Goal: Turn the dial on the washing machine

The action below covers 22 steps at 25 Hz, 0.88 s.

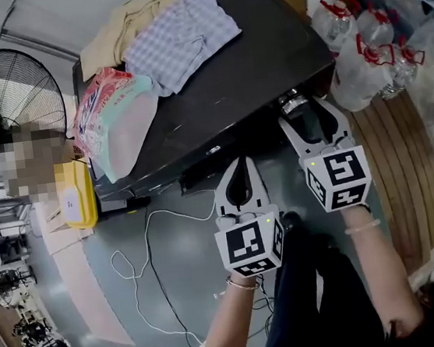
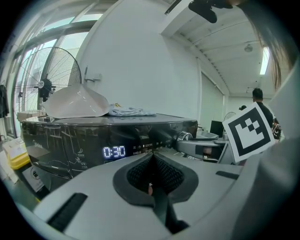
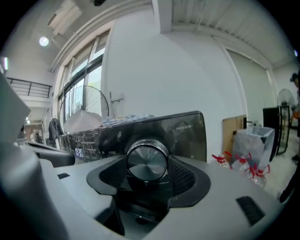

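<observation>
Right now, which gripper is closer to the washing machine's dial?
Right. The right gripper grips the dial between its jaws; the left gripper is shut, apart from it, further left along the washing machine.

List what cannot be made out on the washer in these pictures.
- Setting of the dial: in the right gripper view, the jaws of the right gripper cover any marks round it.
- Small labels beside the display: in the left gripper view, too small to read.
- Lower front of the washer: in the head view, hidden under its own top.
</observation>
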### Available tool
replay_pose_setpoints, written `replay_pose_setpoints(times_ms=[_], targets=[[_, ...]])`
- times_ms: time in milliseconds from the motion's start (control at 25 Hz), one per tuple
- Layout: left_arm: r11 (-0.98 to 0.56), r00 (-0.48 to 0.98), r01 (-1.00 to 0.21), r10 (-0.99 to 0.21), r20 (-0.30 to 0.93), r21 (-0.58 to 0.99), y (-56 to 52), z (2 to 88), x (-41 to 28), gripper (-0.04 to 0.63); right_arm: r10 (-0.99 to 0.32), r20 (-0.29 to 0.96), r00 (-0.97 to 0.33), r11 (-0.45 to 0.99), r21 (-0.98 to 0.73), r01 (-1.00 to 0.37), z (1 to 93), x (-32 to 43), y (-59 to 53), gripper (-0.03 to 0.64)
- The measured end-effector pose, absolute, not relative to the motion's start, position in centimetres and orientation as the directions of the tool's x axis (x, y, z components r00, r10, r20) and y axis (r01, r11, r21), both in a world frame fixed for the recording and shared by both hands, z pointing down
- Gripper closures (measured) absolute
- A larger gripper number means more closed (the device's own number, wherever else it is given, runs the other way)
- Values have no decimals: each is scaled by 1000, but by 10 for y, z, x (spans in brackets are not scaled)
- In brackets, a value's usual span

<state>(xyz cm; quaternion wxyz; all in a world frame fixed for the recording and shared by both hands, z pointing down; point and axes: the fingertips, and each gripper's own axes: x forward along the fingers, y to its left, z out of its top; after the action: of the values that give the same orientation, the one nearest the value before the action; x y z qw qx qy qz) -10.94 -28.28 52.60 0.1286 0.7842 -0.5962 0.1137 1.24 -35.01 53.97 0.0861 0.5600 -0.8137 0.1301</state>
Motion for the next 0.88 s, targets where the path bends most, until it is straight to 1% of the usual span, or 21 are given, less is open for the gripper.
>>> replay_pose_setpoints(times_ms=[120, 280, 440, 480, 680, 760, 800, 880], targets=[[-255, 261, -965, -906, 333, 64, -283, 527, -110, 580, -884, 275, -378, 324, -222, -920, 541, 14, -351, 321], [-253, 260, -965, -906, 335, 65, -284, 527, -109, 580, -882, 278, -380, 334, -200, -921, 540, 14, -350, 321], [-255, 262, -965, -905, 335, 64, -285, 527, -107, 580, -877, 306, -370, 368, -68, -927, 541, 11, -350, 312], [-256, 262, -965, -905, 336, 64, -285, 528, -106, 580, -877, 314, -365, 378, -21, -926, 540, 10, -349, 304], [-257, 263, -964, -905, 333, 64, -285, 528, -104, 580, -884, 327, -334, 419, 240, -875, 536, 3, -345, 304], [-255, 262, -965, -906, 333, 65, -285, 528, -104, 580, -887, 328, -325, 422, 289, -859, 536, 2, -345, 310], [-254, 261, -965, -906, 334, 65, -285, 528, -104, 580, -888, 328, -321, 420, 299, -857, 536, 2, -346, 330], [-252, 259, -966, -907, 333, 65, -286, 527, -104, 580, -890, 327, -316, 413, 291, -863, 536, 3, -346, 331]])
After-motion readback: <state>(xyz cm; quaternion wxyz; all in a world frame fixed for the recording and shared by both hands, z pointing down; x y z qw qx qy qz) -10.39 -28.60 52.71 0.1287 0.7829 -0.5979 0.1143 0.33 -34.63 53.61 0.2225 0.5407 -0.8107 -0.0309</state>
